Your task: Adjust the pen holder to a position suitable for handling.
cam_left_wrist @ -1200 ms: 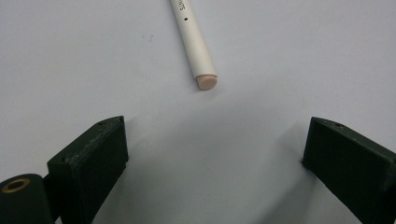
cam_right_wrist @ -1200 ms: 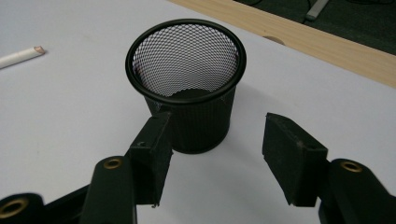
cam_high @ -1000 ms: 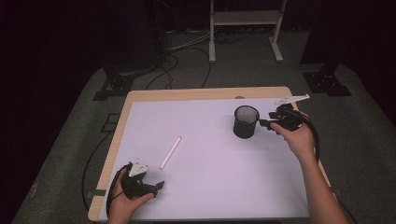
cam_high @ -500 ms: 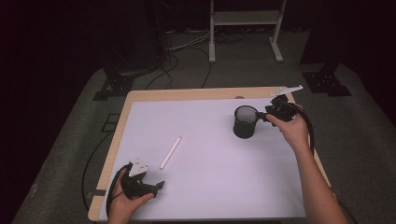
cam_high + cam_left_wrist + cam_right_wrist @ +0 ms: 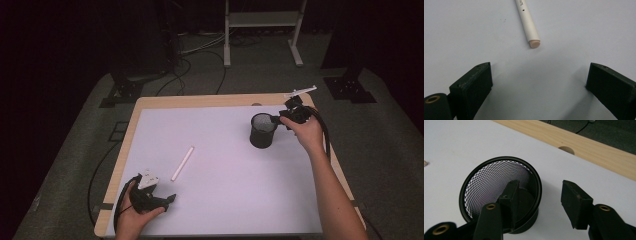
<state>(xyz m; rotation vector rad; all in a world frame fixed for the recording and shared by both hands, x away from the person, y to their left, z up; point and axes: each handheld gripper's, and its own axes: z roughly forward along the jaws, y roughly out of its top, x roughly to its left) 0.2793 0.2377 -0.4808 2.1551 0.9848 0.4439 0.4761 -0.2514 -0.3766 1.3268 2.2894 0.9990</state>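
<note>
At the table's two o'clock corner, our right gripper [image 5: 276, 120] straddles the rim of the black mesh cup [image 5: 263, 130] — one jaw dipped inside the basket, the other outside its wall, the gap between them having just been narrowing. In the right gripper view the outer pad [image 5: 574, 200] is apart from the wall, so we judge the pinch not yet made; the jaws are apart, with the cup's wall between them. Taking the rim this way would let us lift or steady the cup [image 5: 501, 192] without crushing its thin mesh.

Down at seven o'clock our left gripper [image 5: 167, 199] rests low on the white table [image 5: 225, 200], jaws spread wide and empty. Its nose points toward the white marker [image 5: 182, 163], which lies flat near the table's middle, well apart from the cup. In the left gripper view the marker's capped end [image 5: 534, 43] sits at twelve o'clock, just ahead of the open jaws — placed, we judge, for a pickup once the cup is secured.
</note>
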